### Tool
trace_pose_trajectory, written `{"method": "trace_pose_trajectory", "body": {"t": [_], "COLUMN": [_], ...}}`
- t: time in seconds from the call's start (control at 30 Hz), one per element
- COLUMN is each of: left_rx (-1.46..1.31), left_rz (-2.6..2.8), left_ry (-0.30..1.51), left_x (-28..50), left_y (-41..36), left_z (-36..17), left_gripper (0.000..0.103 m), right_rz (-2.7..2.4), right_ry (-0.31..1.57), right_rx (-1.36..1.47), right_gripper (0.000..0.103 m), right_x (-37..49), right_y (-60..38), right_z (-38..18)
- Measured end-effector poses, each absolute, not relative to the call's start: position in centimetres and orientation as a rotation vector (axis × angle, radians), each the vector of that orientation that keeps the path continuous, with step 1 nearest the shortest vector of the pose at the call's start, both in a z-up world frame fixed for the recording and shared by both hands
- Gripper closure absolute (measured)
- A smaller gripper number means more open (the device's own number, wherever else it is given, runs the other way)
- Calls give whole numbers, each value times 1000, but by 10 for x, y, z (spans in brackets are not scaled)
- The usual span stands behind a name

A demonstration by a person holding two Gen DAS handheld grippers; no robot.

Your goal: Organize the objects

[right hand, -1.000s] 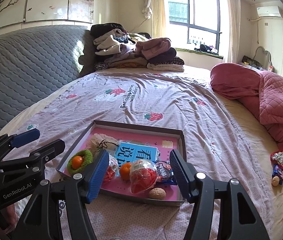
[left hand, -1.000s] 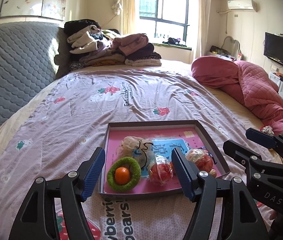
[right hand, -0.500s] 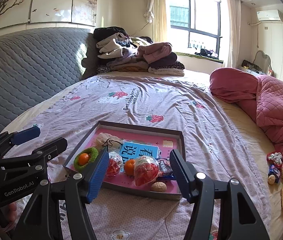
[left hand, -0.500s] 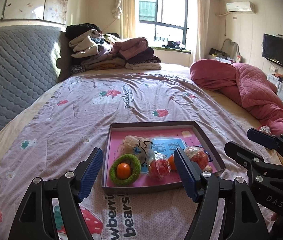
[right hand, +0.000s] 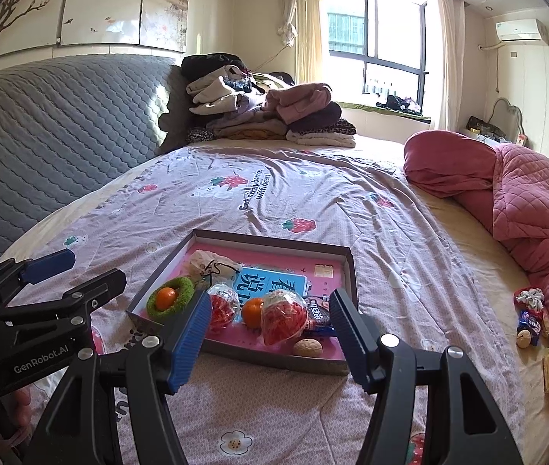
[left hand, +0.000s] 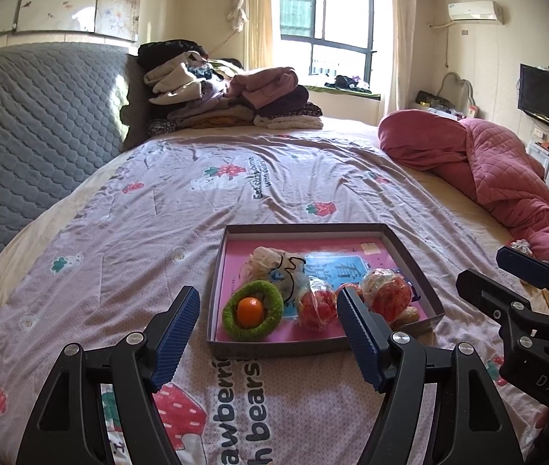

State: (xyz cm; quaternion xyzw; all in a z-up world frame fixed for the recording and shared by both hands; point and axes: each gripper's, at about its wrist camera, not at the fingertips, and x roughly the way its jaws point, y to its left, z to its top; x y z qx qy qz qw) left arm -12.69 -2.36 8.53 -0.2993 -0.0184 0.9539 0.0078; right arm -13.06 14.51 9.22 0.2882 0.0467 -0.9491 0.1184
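A shallow box tray (left hand: pixel 231 343) (right hand: pixel 346 263) with a pink floor lies on the bed. In it are a green ring (left hand: pixel 253 310) (right hand: pixel 170 297) with an orange (left hand: pixel 250 312) inside, a cloth pouch (left hand: pixel 270 263), two red net bags (left hand: pixel 386 294) (right hand: pixel 284 317), a second orange (right hand: pixel 253 312), a dark snack packet (right hand: pixel 317 314) and a walnut (right hand: pixel 307 347). My left gripper (left hand: pixel 268 329) is open and empty, just short of the tray's near edge. My right gripper (right hand: pixel 270 333) is open and empty, near the tray's front.
Loose snacks and a walnut (right hand: pixel 524 338) lie on the bed at the right beside a red quilt (right hand: pixel 526 209). Folded clothes (left hand: pixel 231 97) are piled at the bed's far end. A grey padded headboard (left hand: pixel 30 135) runs along the left.
Both grippers have drawn back and risen a little from the tray, which now looks smaller and farther. Both stay open. Nothing in the tray has moved.
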Motion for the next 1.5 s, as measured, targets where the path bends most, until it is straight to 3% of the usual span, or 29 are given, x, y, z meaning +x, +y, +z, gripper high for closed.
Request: {"method": "trace_pose_trajectory", "body": {"t": [1.5], "left_rx": [-994], "left_rz": [3016], "left_ry": [-36], "left_x": [-99], "left_y": [-23], "left_z": [30], "left_gripper": [28], "right_rz": [-2771], "right_ry": [79], "right_rx": [881], "right_gripper": [40], "right_x": [-111], "right_y": [151], "right_z": [36]}}
